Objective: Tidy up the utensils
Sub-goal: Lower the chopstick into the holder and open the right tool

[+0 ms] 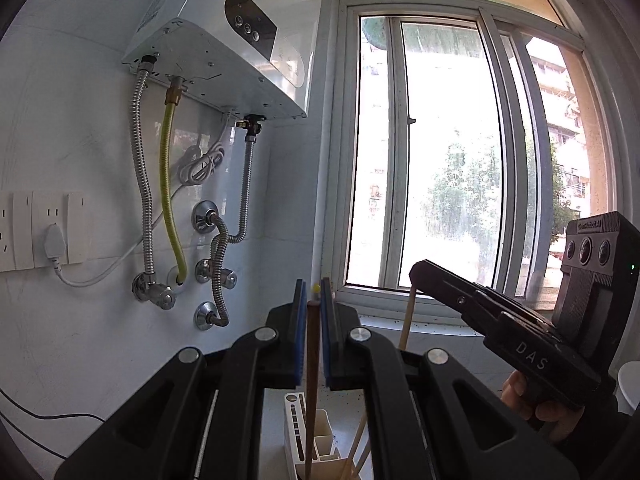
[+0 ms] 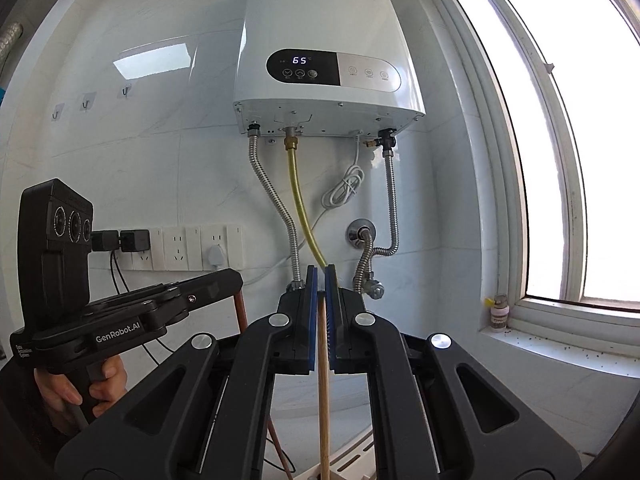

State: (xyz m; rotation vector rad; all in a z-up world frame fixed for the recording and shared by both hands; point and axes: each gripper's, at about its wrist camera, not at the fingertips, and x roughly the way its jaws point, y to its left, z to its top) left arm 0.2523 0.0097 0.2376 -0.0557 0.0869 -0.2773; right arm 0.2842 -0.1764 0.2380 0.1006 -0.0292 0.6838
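Note:
My left gripper (image 1: 313,292) is shut on a dark brown chopstick (image 1: 312,380) that hangs straight down from its blue pads. Below it stands a white slotted utensil holder (image 1: 294,420) with light wooden chopsticks (image 1: 356,448) leaning in it. To the right, my right gripper (image 1: 416,274) pinches a light wooden chopstick (image 1: 409,316). In the right wrist view, my right gripper (image 2: 320,276) is shut on that light chopstick (image 2: 323,400), which hangs downward. The left gripper (image 2: 236,280) sits at the left with the brown chopstick (image 2: 240,308) in it. The holder's rim (image 2: 360,456) shows at the bottom edge.
A white water heater (image 2: 328,40) hangs on the tiled wall, with metal and yellow hoses (image 2: 298,200) and valves below it. Wall sockets (image 2: 188,248) are at the left. A window (image 1: 440,152) and its sill (image 2: 560,344) with a small bottle (image 2: 500,312) are at the right.

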